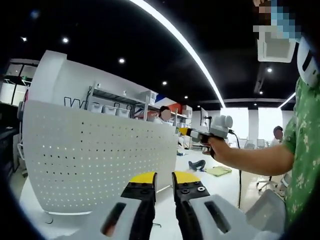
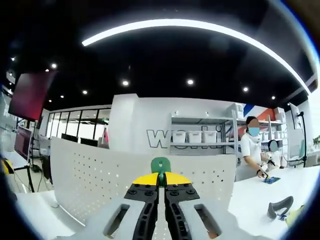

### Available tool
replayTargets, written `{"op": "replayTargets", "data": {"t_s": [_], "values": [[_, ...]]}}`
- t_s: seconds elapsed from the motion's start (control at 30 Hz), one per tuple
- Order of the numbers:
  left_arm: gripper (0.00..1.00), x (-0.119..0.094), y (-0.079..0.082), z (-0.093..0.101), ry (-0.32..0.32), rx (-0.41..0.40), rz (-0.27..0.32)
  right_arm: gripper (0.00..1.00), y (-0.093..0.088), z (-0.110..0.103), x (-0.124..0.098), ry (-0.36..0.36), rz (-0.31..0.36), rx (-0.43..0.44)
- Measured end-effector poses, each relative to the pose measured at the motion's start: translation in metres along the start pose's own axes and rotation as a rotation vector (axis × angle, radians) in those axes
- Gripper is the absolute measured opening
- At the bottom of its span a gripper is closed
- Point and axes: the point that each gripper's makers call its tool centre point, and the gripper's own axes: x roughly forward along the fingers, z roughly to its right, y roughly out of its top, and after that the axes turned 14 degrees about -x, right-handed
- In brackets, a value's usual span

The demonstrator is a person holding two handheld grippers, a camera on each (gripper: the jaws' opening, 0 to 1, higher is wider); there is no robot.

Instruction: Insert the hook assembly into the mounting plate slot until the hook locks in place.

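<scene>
Right gripper view: right tongs (image 2: 160, 181) clench green hook (image 2: 160, 165); left tongs (image 1: 163, 178) released.

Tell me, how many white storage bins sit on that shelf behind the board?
3, in the right gripper view: white bins and, side by side on the shelf. More may be hidden behind the perforated board.
</scene>
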Motion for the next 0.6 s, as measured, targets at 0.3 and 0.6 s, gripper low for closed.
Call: {"op": "replayTargets", "data": {"t_s": [0.3, 0.6], "values": [[0.13, 0.002, -0.010, -0.004, 0.006, -0.022, -0.013, 0.01, -0.013, -0.002, 0.029, 0.007, -0.042, 0.036], [0.13, 0.002, -0.013, -0.010, 0.021, -0.031, -0.020, 0.01, -0.025, 0.007, 0.052, -0.009, -0.066, 0.080]]}}
